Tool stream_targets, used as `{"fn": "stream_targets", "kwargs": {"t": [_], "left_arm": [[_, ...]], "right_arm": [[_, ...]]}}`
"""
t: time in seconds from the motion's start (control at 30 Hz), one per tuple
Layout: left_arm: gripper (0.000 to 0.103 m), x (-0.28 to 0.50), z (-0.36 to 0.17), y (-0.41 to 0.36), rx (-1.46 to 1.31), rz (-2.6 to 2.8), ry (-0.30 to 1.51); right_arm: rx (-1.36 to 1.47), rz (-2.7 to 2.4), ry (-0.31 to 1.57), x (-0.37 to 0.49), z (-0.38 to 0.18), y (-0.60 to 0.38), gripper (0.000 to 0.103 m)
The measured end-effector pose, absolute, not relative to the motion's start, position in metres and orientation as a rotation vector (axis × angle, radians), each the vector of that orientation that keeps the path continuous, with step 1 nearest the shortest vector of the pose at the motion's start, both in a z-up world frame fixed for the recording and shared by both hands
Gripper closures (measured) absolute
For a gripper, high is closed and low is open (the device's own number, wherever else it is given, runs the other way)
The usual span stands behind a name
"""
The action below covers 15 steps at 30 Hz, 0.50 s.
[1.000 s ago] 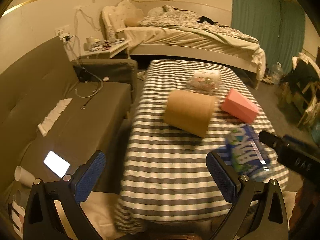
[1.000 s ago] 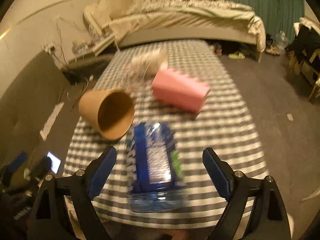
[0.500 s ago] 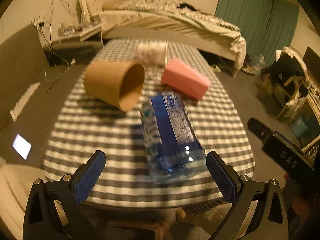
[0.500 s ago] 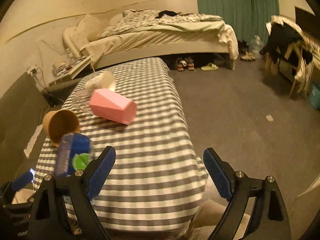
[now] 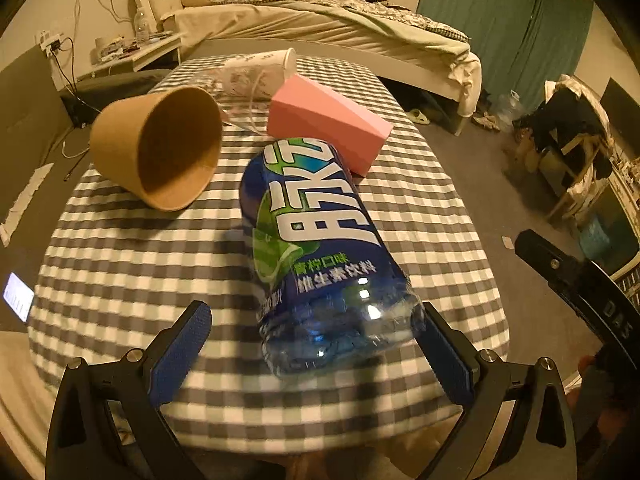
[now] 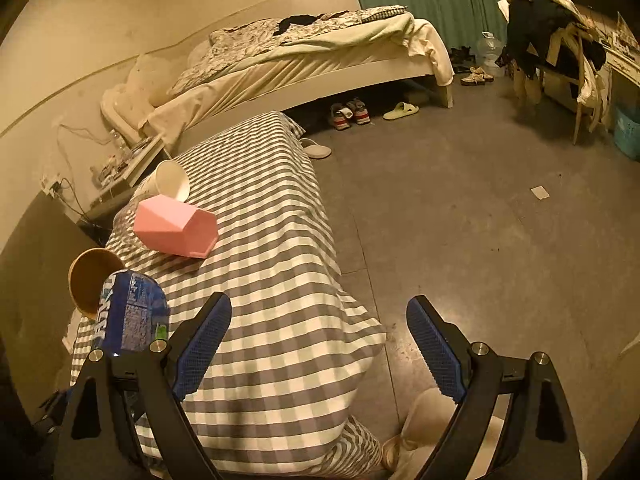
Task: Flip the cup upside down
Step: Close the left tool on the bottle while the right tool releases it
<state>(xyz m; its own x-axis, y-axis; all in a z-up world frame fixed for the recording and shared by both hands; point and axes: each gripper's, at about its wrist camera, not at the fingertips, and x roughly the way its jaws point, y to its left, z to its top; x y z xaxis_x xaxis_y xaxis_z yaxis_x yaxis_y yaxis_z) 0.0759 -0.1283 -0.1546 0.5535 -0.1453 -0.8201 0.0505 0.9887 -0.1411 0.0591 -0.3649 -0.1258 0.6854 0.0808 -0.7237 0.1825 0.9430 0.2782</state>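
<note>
Brown paper cup (image 5: 156, 148) lies on its side, mouth twd left gripper (image 5: 316, 356); both grippers' jaws apart, empty.

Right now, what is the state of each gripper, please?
Left gripper: open, holding nothing; the blue bottle lies between its fingers.
Right gripper: open, empty, beside the table.

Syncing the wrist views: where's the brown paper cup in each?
Left wrist: brown paper cup upper left, lying on its side on the checked tablecloth, mouth toward the camera.
Right wrist: far left, partly hidden behind the blue bottle.
Shared landmark: the pink box.
</note>
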Motion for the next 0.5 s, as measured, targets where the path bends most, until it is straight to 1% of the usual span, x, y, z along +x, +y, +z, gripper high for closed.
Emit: {"fn": "stream_targets", "kwargs": {"t": [0.07,0.13,0.17,0.23,0.4,0.5], "left_arm": [[0.005,0.078,-0.157,-0.129,-0.106,-0.132,0.974],[0.017,0.078,-0.157,-0.13,-0.107,-0.156,0.977],[0.018,0.078,-0.157,-0.132,-0.101,-0.163,0.981],[0.029,0.076,-0.157,-0.134,-0.092,-0.181,0.983],[0.029,0.071,-0.153,-0.133,-0.076,-0.191,0.99],[0.029,0.067,-0.145,-0.134,-0.022,-0.178,0.993]], "right_arm": [[0.349,-0.056,0.82,0.059,-0.127,-0.367,0.014],[0.348,-0.057,0.824,0.06,-0.128,-0.367,0.013],[0.347,-0.056,0.826,0.061,-0.128,-0.367,0.014],[0.346,-0.056,0.829,0.062,-0.129,-0.366,0.014],[0.328,-0.054,0.835,0.065,-0.13,-0.361,0.014],[0.316,-0.056,0.838,0.066,-0.131,-0.357,0.014]]}}
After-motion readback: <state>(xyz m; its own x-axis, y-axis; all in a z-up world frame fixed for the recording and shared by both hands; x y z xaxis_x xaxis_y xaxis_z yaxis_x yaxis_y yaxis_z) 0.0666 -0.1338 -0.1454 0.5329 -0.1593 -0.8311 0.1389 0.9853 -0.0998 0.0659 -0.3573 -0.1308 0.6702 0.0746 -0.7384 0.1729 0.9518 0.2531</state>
